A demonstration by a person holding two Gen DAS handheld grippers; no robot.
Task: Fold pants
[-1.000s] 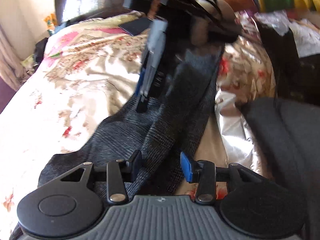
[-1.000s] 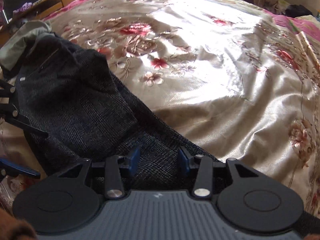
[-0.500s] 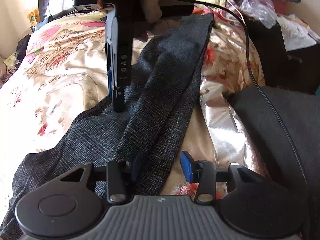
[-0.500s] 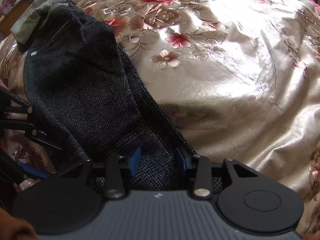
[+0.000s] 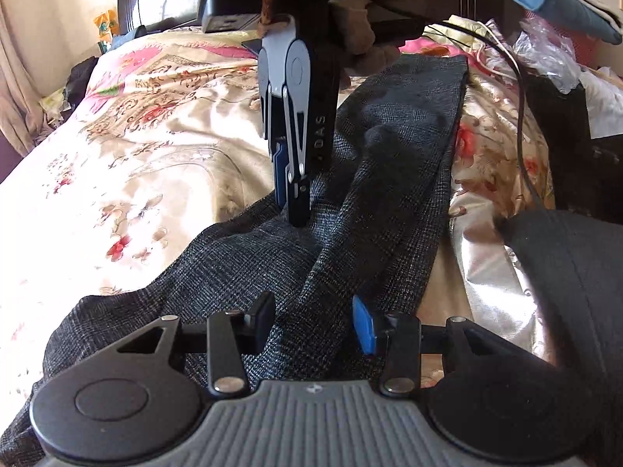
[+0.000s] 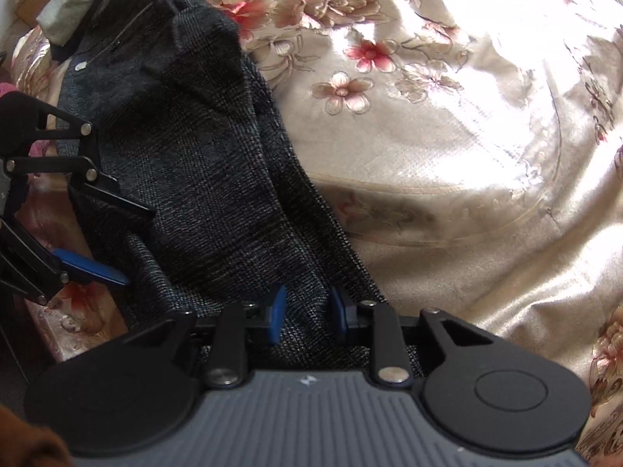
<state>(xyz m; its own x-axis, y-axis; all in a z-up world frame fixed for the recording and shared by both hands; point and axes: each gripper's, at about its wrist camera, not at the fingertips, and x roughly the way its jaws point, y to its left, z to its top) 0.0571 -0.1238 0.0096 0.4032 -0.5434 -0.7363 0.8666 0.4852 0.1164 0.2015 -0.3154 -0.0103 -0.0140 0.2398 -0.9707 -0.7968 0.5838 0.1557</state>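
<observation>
On glossy floral bedspread (image 6: 447, 163), rumpled woven charcoal pants (image 6: 218, 179)

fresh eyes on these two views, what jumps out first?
The dark grey pants, lying long and rumpled across the shiny floral bedspread. Next, the right gripper pointing steeply down onto the cloth mid-leg, its jaws just closing with a ridge of fabric between them. The left gripper straddles another fold nearer the bed's edge.
</observation>
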